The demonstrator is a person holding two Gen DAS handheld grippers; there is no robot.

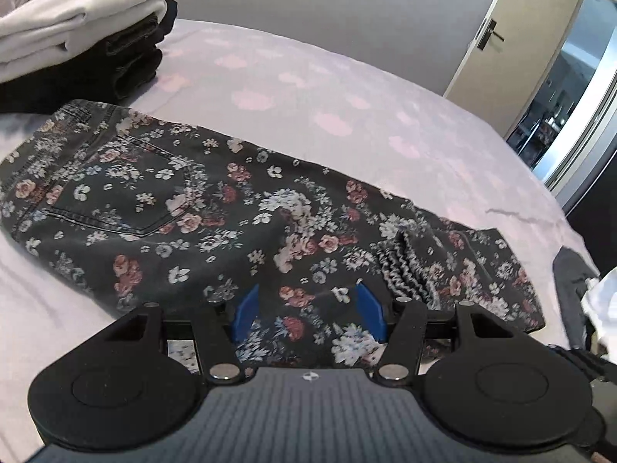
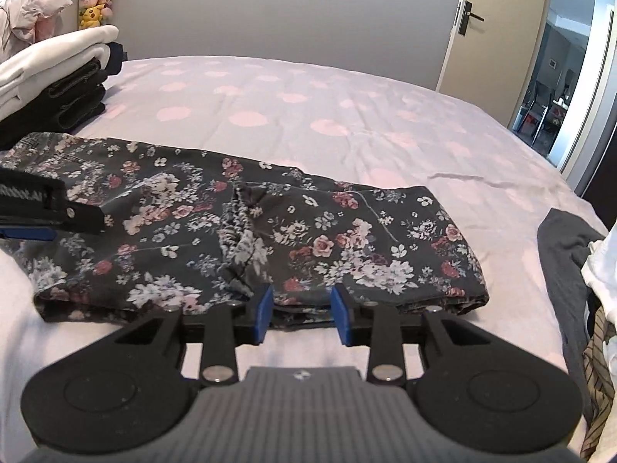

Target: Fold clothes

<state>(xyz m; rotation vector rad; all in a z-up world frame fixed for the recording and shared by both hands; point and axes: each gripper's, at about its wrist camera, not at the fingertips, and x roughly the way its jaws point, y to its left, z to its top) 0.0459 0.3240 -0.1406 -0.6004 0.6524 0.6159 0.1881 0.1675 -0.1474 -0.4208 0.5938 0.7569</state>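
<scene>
Dark floral jeans [image 1: 231,208] lie folded lengthwise across the bed, back pocket at the left and a turned-up hem near the right end. In the left wrist view my left gripper [image 1: 306,297] hovers over the jeans' near edge. Its blue pads stand wide apart with only flat cloth under them, so it is open. In the right wrist view my right gripper [image 2: 301,297] sits at the near folded edge of the jeans [image 2: 347,239]. Its pads are apart, the fabric edge lies between the tips, and nothing is pinched. A blue finger [image 2: 27,234] of the left gripper shows at the left edge.
A stack of folded white and black clothes [image 2: 58,73] sits at the back left on the pink-dotted sheet [image 2: 308,115]. Loose grey, white and striped garments [image 2: 570,270] are heaped at the right edge. Behind are a pillow, plush toys and a door [image 2: 497,38].
</scene>
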